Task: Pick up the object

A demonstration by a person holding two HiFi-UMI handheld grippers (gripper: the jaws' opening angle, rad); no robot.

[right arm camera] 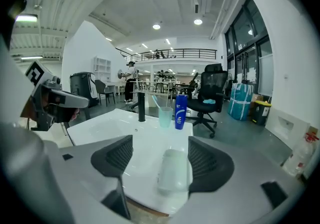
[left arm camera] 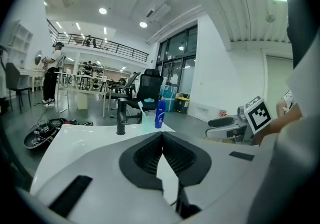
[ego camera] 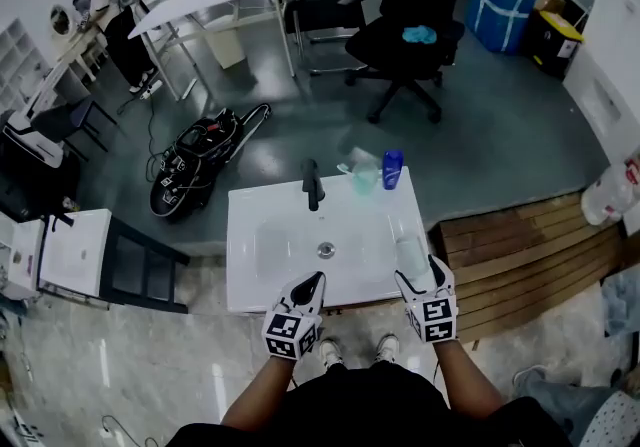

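A clear plastic cup [ego camera: 410,257] lies on its side at the front right of the white washbasin [ego camera: 270,260]. My right gripper [ego camera: 418,275] stands open at the basin's front edge. In the right gripper view the cup [right arm camera: 173,170] lies between the two fingers, closer to the right one, and I cannot tell whether it touches. My left gripper [ego camera: 315,283] is shut and empty at the front edge, left of centre; its closed tips [left arm camera: 161,135] point toward the black tap [left arm camera: 121,116]. A blue bottle [ego camera: 392,169] and a teal cup [ego camera: 364,178] holding a toothbrush stand at the back.
The black tap [ego camera: 313,185] rises at the basin's back centre, with the drain [ego camera: 326,250] in the bowl. A wooden platform [ego camera: 520,255] lies to the right and a white cabinet [ego camera: 70,250] to the left. Beyond are a black bag [ego camera: 200,160] on the floor and an office chair [ego camera: 405,40].
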